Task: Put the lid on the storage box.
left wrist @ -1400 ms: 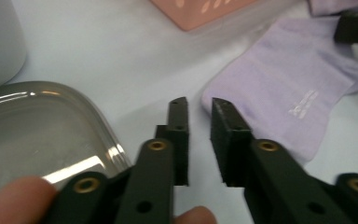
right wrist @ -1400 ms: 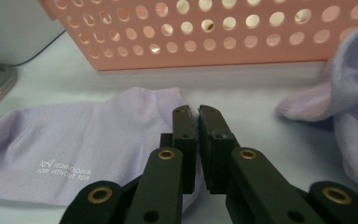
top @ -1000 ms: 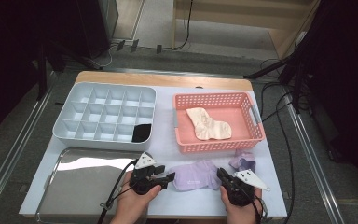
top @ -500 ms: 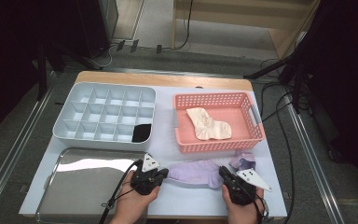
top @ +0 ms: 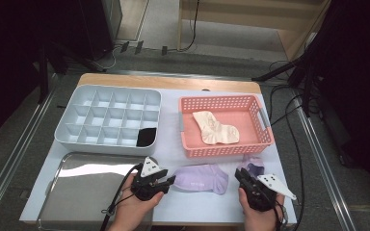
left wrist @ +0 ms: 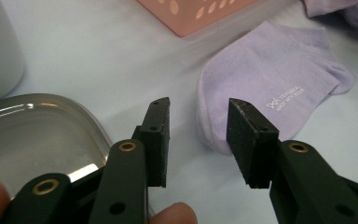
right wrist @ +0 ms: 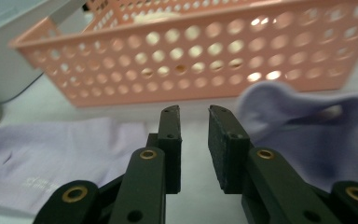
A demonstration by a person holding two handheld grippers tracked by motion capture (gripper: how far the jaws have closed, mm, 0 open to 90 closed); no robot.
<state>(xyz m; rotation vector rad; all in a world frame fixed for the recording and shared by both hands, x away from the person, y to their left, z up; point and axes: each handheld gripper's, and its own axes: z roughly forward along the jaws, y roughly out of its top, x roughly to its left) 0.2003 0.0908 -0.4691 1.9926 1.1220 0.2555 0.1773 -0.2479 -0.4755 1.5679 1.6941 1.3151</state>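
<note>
Lavender cotton sock (top: 201, 177) lies flat at lower centre, released for pairing; left gripper (top: 169, 181) and right gripper (top: 237, 174) jaws just opening, empty.

Matt lilac knit sock (top: 202, 177), glossy metal tray (top: 77, 192), perforated pink plastic basket (top: 221, 147).

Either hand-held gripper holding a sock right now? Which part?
Nothing held. Left hand-held gripper has just opened beside the flat lilac sock; right hand-held gripper has just opened on nothing.
</note>
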